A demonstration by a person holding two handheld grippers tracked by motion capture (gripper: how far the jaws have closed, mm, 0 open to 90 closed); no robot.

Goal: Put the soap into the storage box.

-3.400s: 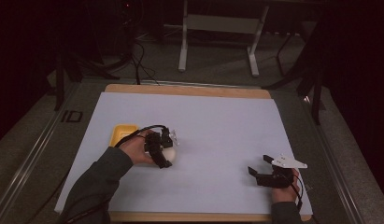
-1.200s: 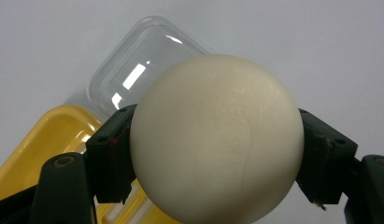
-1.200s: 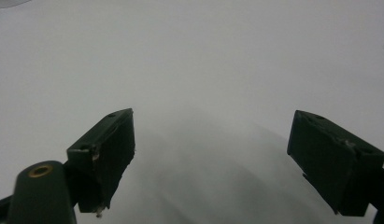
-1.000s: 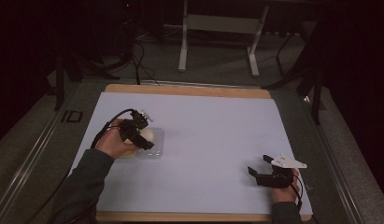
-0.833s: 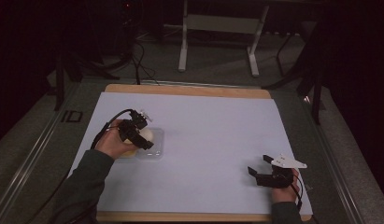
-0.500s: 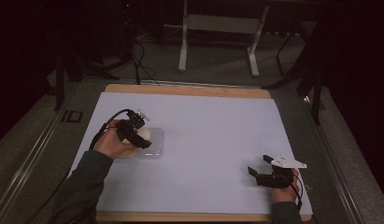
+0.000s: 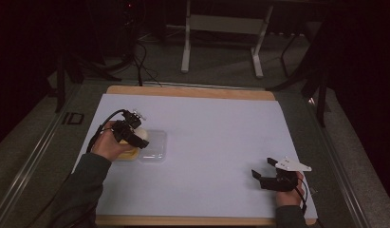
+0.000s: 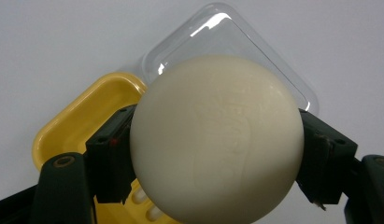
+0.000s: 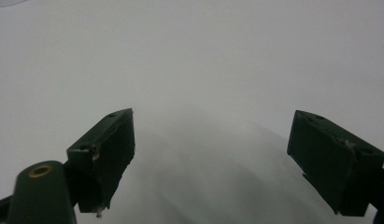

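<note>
- Jaws first, from the high view: the left gripper (image 7: 131, 134) is clamped on a cream soap bar (image 7: 140, 135), held above a yellow soap dish (image 7: 127, 155) at the left of the white mat (image 7: 216, 137). A clear lid (image 7: 153, 146) lies flat just beside the dish, on its right. The right gripper (image 7: 268, 175) rests near the mat's front right corner, well apart from all this, jaws spread with nothing between them.
- From where I stand, the step looks like setting the soap into the dish. The bar should come down over the dish's middle, not over the lid next to it.
- Left gripper view: both black pads press the rounded sides of the soap bar (image 8: 216, 140), which hides most of what lies under it. The yellow soap dish (image 8: 82, 121) shows down and to the left, the clear lid (image 8: 227, 37) beyond. The soap seems to sit more over the seam between them, so I'd shift toward the yellow tray before lowering. Keep the grip steady; a smooth, rounded bar could slip out if loosened early.
- Right gripper view: the right gripper (image 9: 213, 158) has its jaws wide apart over bare mat (image 9: 189, 56), holding nothing. It could steady the dish if that slides.
</note>
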